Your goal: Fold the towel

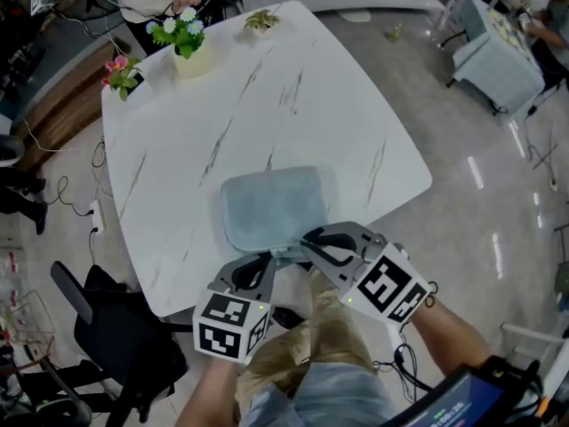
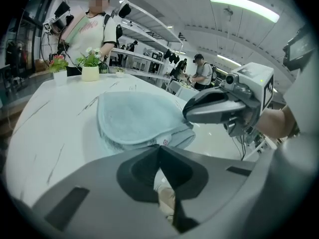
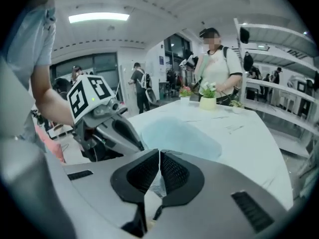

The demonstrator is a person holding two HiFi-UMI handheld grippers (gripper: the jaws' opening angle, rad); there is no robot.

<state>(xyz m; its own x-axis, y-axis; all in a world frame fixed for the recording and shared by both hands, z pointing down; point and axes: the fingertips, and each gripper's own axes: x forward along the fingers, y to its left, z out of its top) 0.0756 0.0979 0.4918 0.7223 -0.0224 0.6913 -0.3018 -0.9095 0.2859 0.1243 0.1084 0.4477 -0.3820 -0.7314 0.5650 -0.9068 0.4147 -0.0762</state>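
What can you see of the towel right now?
The towel is pale blue-grey, plush-looking, folded into a rounded rectangle lying flat by the near edge of the white table. A small tag shows at its near hem. The right gripper is shut on that hem; the left gripper, shut, meets it too.

A white, grey-veined bench (image 1: 178,176) with rounded corners fills the middle of the head view. It stands on a pale glossy floor (image 1: 480,238) that mirrors ceiling lights. A black office chair (image 1: 116,327) stands at 8 o'clock. Cables and a power strip (image 1: 93,216) lie at 9 o'clock. At 2 o'clock is a table under a light cloth (image 1: 498,65). Small potted flowers (image 1: 182,38) sit at the bench's 11 o'clock edge. The gripper views show long ceiling strip lights (image 2: 244,6), white wall shelves (image 2: 149,24) and people (image 2: 202,72) standing about.
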